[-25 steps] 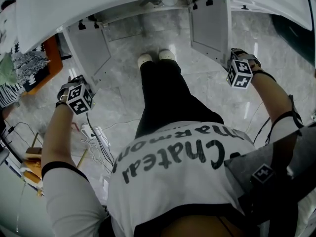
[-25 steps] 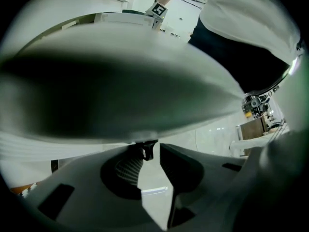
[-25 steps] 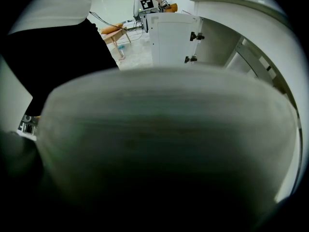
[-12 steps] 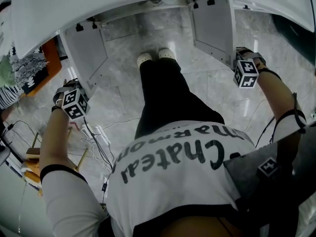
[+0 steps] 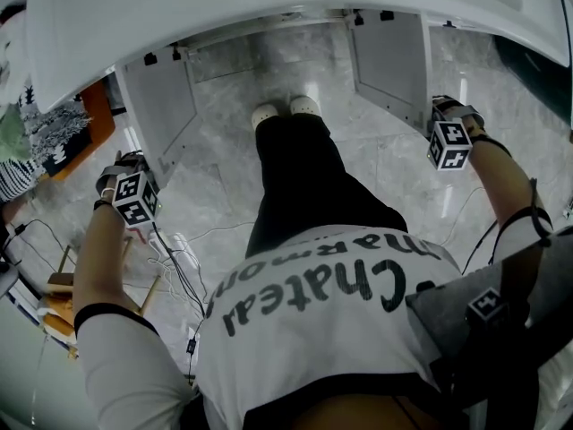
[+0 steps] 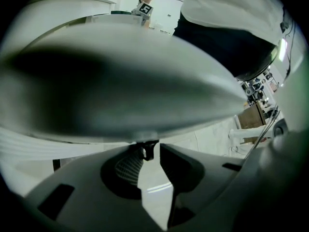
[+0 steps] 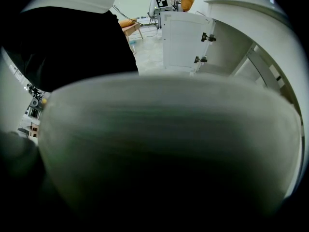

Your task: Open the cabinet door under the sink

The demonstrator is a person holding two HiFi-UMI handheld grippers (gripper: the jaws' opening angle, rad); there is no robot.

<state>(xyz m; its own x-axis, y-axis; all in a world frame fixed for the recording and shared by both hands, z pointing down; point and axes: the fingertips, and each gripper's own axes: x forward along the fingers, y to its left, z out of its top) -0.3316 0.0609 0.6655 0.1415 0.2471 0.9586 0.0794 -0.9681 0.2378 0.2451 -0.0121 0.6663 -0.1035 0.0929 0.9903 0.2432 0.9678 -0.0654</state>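
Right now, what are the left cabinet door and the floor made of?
The left cabinet door: probably painted or laminated board; smooth, flat, matte white. The floor: looks like polished marble or marble-look tile; grey veins, seams, glossy glare.

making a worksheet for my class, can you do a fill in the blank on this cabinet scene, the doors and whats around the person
1. The left door and the right door of the cabinet both stand ____.
2. The shoes seen between the two doors are ____ in colour.
3. The cables lie on the floor on the person's ____ side.

Missing words: open; white; left
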